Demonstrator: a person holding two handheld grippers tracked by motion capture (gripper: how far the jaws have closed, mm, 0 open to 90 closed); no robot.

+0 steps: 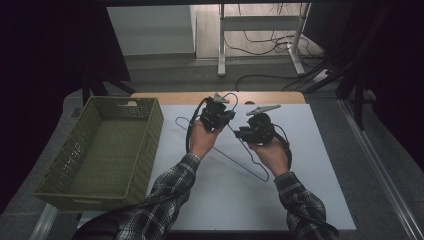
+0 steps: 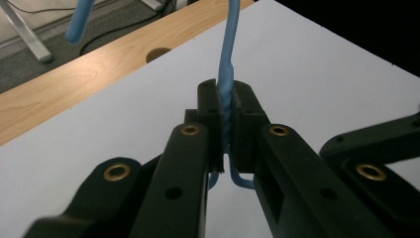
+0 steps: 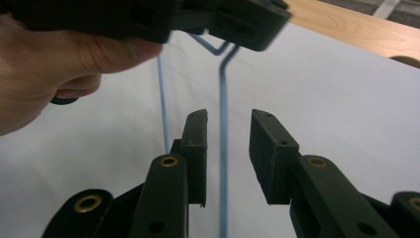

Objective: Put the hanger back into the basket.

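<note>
With the left gripper [image 2: 225, 124] clamped on the twisted neck of the blue wire hanger [image 1: 239, 161], right of the green basket [image 1: 102, 150], the right gripper [image 3: 229, 148] gapes around one wire, seemingly about to close.

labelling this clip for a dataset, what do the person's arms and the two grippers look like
Both sleeves are a dark plaid with pale lines, cuffed at the wrist. The left gripper and right gripper are matte black with flat, blocky jaws and brass-coloured rings at the pivots. In the high view each carries a grey three-cornered plate on top, and a dark cable loops from the left one.
</note>
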